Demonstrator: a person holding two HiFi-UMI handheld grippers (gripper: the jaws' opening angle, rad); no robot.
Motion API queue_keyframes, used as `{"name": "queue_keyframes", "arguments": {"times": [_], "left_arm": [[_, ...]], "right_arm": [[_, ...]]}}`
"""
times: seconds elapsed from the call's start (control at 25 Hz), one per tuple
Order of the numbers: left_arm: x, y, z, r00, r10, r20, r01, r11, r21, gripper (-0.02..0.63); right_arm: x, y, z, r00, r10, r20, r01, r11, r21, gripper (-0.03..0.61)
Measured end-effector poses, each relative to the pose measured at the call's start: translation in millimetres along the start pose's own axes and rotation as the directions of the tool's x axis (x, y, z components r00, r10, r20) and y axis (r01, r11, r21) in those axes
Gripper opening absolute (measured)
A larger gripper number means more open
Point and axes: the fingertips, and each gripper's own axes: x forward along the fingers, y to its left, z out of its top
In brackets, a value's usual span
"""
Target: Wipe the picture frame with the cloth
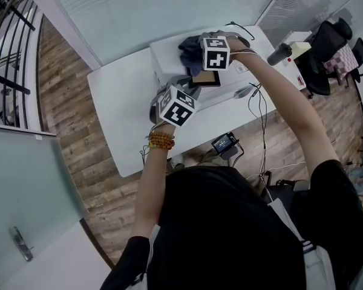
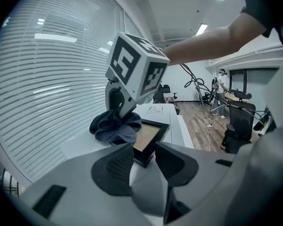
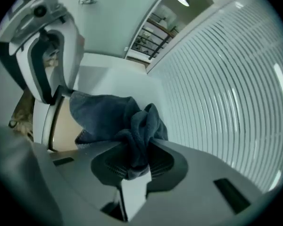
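One label near the picture frame has unreadably small print.

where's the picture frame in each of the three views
Head view: picture frame in the upper middle.
Left gripper view: dead centre, slightly low.
Right gripper view: left side, mid-height.
Shared landmark: the dark cloth bunched against the frame's edge.
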Motion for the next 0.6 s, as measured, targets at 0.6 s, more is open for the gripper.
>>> {"name": "queue_keyframes", "arguments": {"times": [0.6], "left_arm": [[3.3, -0.1, -0.8, 1.0, 0.028, -0.009, -0.028, 1.0, 0.006, 0.149]], "right_arm": [[-18.4, 52.9, 19.9, 0.976, 0.217, 0.005, -0.216, 0.974, -0.074, 0.057]]}}
